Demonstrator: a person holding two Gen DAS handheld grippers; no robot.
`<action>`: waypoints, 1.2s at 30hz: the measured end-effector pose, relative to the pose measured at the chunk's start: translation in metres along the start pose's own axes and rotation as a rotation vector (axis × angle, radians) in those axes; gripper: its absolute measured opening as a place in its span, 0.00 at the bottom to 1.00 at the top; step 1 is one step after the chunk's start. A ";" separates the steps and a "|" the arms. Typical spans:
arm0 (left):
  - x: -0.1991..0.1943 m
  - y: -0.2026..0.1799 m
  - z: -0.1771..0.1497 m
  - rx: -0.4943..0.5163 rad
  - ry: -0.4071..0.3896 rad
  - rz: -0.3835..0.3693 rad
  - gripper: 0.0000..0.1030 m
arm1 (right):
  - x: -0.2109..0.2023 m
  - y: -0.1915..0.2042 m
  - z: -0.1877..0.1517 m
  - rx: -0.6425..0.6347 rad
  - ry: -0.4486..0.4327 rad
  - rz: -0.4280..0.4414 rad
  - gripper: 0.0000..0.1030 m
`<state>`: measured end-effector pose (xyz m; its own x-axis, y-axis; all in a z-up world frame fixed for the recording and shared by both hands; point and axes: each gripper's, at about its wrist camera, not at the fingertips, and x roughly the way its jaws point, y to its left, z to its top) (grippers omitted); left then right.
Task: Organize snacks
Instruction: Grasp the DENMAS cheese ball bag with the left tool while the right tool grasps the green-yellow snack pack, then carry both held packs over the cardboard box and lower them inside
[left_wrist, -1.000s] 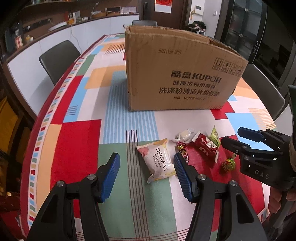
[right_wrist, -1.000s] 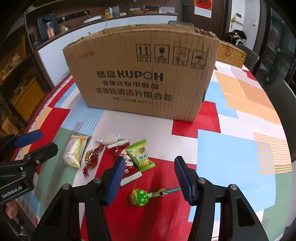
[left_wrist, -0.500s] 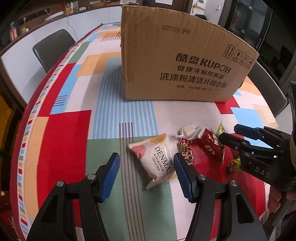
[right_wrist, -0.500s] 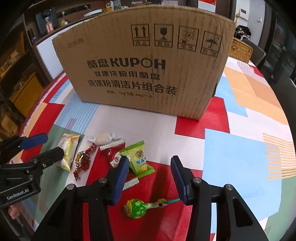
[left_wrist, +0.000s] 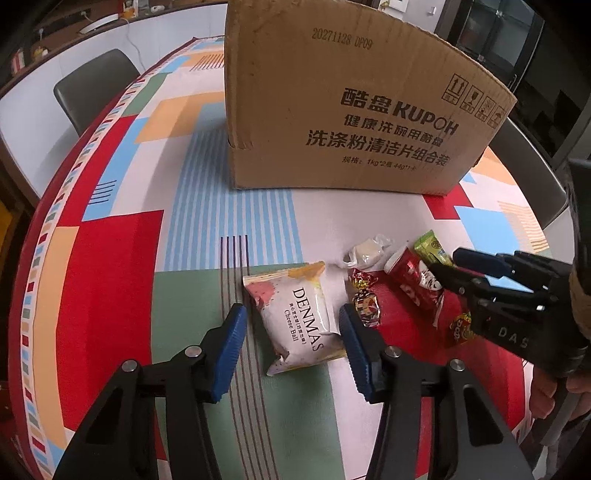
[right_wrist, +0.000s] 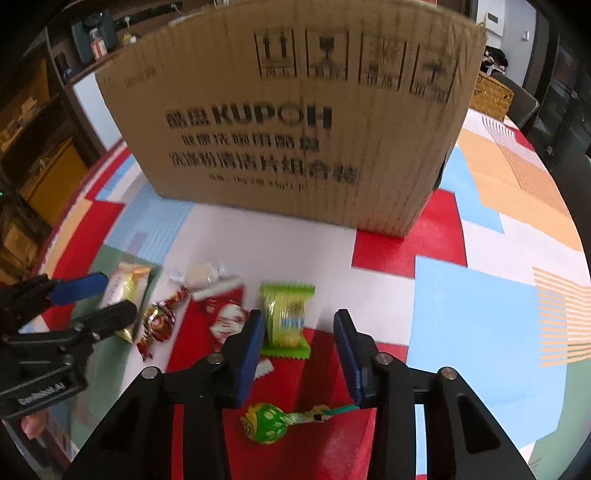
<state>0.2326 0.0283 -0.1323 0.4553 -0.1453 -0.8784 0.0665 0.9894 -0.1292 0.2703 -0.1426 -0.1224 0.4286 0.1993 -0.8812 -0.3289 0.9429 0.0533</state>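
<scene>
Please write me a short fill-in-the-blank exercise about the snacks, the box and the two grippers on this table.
1. The white DENMAS cheese ball packet lies between the fingers of the ____ gripper.
2. The green round lollipop lies on a ____ patch of the patterned tablecloth.
3. The brown cardboard box stands ____ the row of snacks, as both cameras see it.
4. Ahead of the right gripper, whose jaws are closing, lies the ____ crimped packet.

Missing words: left; red; behind; green

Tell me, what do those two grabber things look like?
Both are black plastic claws with two fingers ending in ribbed blue pads and silver round bolts at the joints. The left gripper has white "GenRobot.AI" lettering on its side, and the right gripper has "DAS". A brownish sleeve cuff shows behind the right one.
</scene>
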 end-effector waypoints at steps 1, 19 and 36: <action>0.001 0.000 0.000 0.000 0.000 0.000 0.48 | 0.002 0.000 -0.002 0.005 0.006 0.004 0.38; -0.007 0.000 0.002 -0.005 -0.025 -0.003 0.31 | 0.005 0.006 0.000 0.015 -0.016 -0.013 0.27; -0.066 -0.017 0.006 0.038 -0.165 -0.023 0.31 | -0.062 0.008 -0.001 0.023 -0.154 -0.004 0.27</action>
<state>0.2068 0.0207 -0.0690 0.5930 -0.1693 -0.7872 0.1112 0.9855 -0.1282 0.2405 -0.1480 -0.0672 0.5541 0.2324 -0.7993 -0.3085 0.9492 0.0620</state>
